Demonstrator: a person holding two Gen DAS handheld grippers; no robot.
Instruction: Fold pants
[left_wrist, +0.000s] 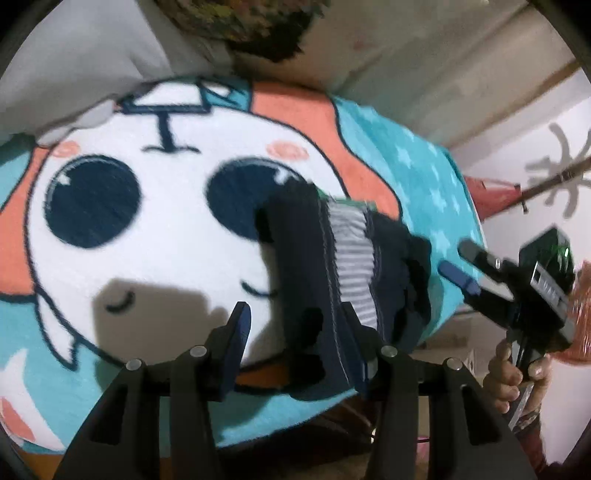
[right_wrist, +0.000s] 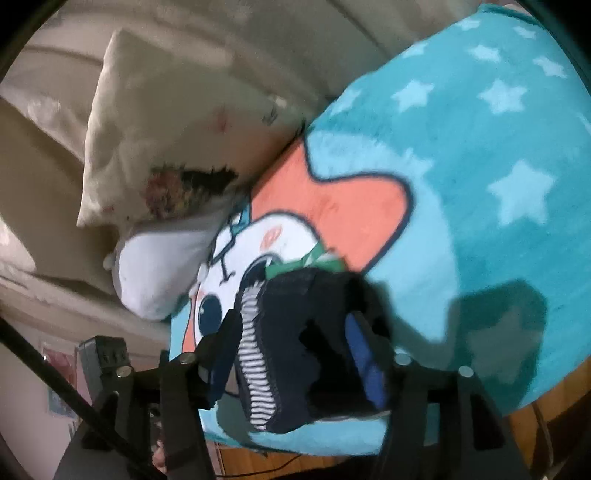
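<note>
1. The fleecy teal blanket (left_wrist: 413, 155) printed with pale stars and a big white cartoon face covers the whole work surface; a cream pillow (right_wrist: 122, 122) lies at its far edge, well apart from the work.

2. The small dark navy pants with a grey-and-white striped lining (left_wrist: 354, 273) lie bunched on the blanket near its front edge, over the right side of the cartoon face; their long axis runs from the near edge away toward the cartoon's right eye, the striped opening showing uppermost and a scrap of green at the far end; which end is the waist I cannot tell for sure.

3. The left gripper (left_wrist: 295, 332), black with blue pads, stands about half open; one pad lies against the near edge of the pants, the other well clear over the white fleece, so nothing is clamped.

4. The right gripper (right_wrist: 295, 354) gapes wide with the bundle between its fingers; the pads do not appear to press it.

5. Judged step: a fold looks just laid and the cloth let go; it remains lumpy.

6. The next move likely calls for flattening, or a fresh pinch at the near edge and carrying it along the long axis to the far end, both hands level so the halves meet squarely.
</note>
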